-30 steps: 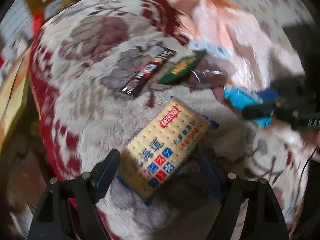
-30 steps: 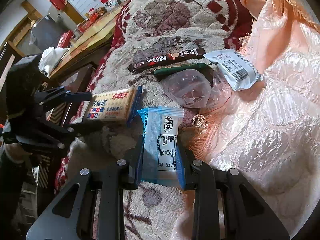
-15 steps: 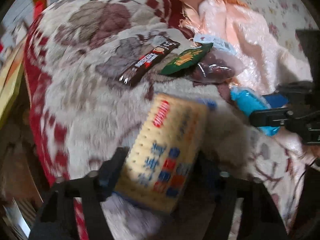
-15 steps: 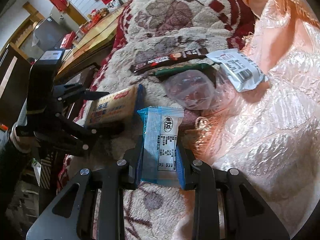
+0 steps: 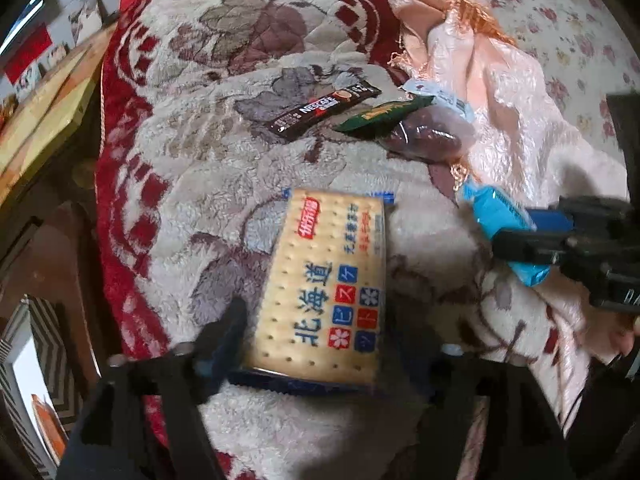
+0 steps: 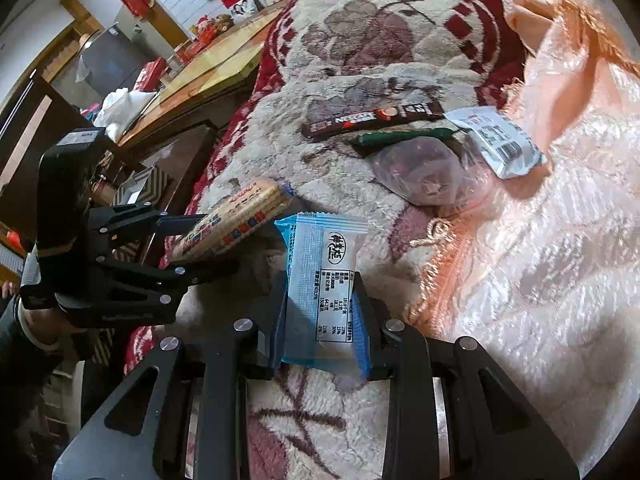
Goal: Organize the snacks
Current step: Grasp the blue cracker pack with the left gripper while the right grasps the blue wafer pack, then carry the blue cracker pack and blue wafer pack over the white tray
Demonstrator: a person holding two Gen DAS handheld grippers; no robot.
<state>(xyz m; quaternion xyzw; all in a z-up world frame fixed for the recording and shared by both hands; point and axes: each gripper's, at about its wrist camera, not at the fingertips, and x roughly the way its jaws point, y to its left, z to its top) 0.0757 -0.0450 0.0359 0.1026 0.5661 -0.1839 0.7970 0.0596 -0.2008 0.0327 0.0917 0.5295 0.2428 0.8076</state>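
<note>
Nearby: Nescafe stick (image 5: 325, 110) | green pkt (image 5: 385, 116) | pink cloth (image 5: 500, 92) beside.

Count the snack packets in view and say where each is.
6. Cracker pack in the left gripper; blue packet in the right gripper; Nescafe stick, green packet, clear bag, white packet on the blanket. Others may be hidden.

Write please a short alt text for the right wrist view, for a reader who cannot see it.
The right gripper is shut on a blue snack packet above a flowered blanket. At left, the left gripper has a cracker pack between its opening jaws. Farther back lie a coffee stick, a green packet, a clear bag and a white packet.
</note>
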